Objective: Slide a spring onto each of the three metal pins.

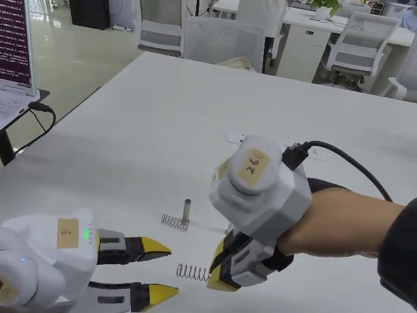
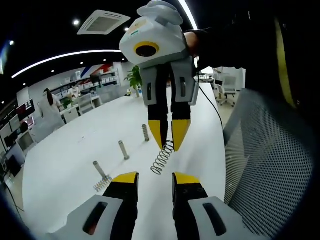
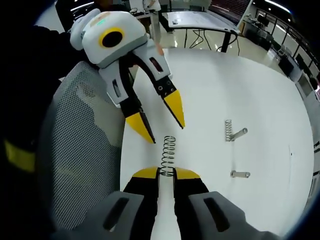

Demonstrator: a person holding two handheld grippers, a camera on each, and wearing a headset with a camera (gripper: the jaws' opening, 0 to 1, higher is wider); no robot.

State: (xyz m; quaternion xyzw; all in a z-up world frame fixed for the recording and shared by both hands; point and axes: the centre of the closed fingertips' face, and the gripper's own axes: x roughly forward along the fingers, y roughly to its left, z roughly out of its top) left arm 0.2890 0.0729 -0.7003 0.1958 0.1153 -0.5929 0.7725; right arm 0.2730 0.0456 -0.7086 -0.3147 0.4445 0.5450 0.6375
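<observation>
Right jaws tight on spring (image 3: 168,152) end

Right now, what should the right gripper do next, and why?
Probably lift the spring toward the pins, which look bare: the right gripper pinches one end, and the spring seems to lie flat on the table.
</observation>
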